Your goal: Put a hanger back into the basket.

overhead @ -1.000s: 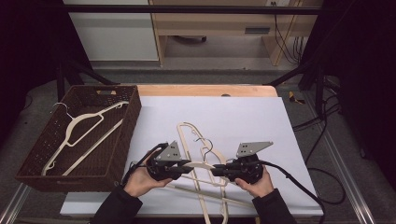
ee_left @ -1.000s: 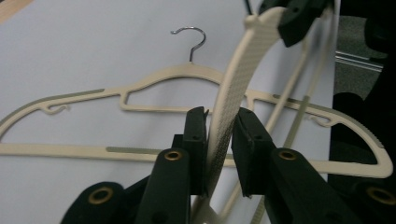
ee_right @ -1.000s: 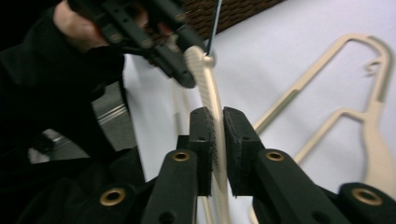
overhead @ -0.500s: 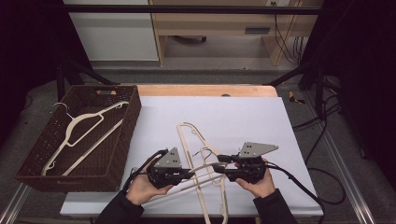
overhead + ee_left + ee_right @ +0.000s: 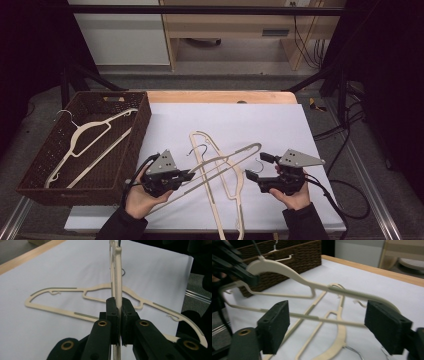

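A cream plastic hanger (image 5: pixel 225 161) is lifted off the white sheet at a slant, and my left gripper (image 5: pixel 189 175) is shut on its lower bar. In the left gripper view the jaws pinch that hanger (image 5: pixel 117 277) edge-on. A second cream hanger (image 5: pixel 227 185) lies flat on the sheet beneath it, seen also as the flat hanger (image 5: pixel 62 311). My right gripper (image 5: pixel 256 165) stands open just right of the held hanger, touching nothing. In the right gripper view its wide-apart pads (image 5: pixel 274 325) frame the held hanger (image 5: pixel 287 271), with the left gripper (image 5: pixel 234 267) beyond.
A brown woven basket (image 5: pixel 142 130) stands at the table's left with another cream hanger (image 5: pixel 90 137) inside. The white sheet (image 5: pixel 250 120) covers the table, and a wooden edge (image 5: pixel 220 96) runs along its far side. Cables trail off to the right.
My right gripper has opened, let go of the hanger and drawn back to the right. The left gripper keeps its hold and has raised the hanger at a slant.
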A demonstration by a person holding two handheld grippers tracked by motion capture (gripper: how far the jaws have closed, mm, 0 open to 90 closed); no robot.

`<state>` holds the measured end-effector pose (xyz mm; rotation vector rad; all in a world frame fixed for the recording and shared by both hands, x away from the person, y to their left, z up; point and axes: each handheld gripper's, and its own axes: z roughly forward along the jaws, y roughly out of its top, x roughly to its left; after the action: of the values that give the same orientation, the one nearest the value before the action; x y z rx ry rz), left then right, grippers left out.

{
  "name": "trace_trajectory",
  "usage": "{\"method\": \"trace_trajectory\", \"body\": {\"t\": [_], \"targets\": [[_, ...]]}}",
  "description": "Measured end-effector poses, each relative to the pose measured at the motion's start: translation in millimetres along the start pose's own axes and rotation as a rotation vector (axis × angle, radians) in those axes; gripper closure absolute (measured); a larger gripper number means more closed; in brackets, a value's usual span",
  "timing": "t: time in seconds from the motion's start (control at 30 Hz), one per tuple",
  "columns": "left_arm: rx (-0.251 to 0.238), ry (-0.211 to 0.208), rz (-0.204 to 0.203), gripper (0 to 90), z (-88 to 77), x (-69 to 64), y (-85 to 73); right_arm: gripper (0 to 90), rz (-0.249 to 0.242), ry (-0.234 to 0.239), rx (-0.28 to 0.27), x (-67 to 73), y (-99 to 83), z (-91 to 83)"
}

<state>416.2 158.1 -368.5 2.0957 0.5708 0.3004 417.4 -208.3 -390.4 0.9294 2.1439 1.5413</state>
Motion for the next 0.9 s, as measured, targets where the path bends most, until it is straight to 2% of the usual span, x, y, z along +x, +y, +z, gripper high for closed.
{"method": "trace_trajectory", "body": {"t": [0.07,0.1,0.13,0.17,0.27,0.43,0.6,0.8,0.9], "targets": [[-0.01,0.007,-0.005,86.9,-3.5,1.5,0.4,16.8,0.002,-0.013,0.001,-1.4,-0.6,-1.4],[-0.025,0.027,-0.018,86.9,-11.4,4.6,1.3,14.7,0.011,-0.038,-0.001,-4.3,-1.9,-3.4],[-0.025,0.027,-0.018,86.9,-11.4,4.6,1.3,13.8,0.017,-0.049,-0.002,-5.3,-2.2,-4.0],[-0.046,0.049,-0.028,86.9,-19.1,7.4,2.0,13.2,0.016,-0.053,0.0,-6.6,-2.7,-5.1],[-0.064,0.068,-0.036,86.9,-26.5,10.2,2.7,11.2,0.029,-0.064,-0.003,-8.5,-3.7,-6.8],[-0.11,0.117,-0.053,86.9,-49.9,20.4,6.9,7.4,0.036,-0.095,-0.015,-11.3,-4.0,-9.6],[-0.163,0.134,-0.063,86.9,-75.2,28.4,15.4,5.6,0.049,-0.126,-0.025,-13.8,-3.5,-14.4],[-0.16,0.146,-0.049,86.9,-94.3,42.4,26.6,5.2,0.053,-0.134,-0.036,-16.0,-3.1,-19.7],[-0.155,0.154,-0.05,86.9,-106.6,57.0,32.1,5.4,0.054,-0.14,-0.036,-16.2,-3.3,-19.1]]}}
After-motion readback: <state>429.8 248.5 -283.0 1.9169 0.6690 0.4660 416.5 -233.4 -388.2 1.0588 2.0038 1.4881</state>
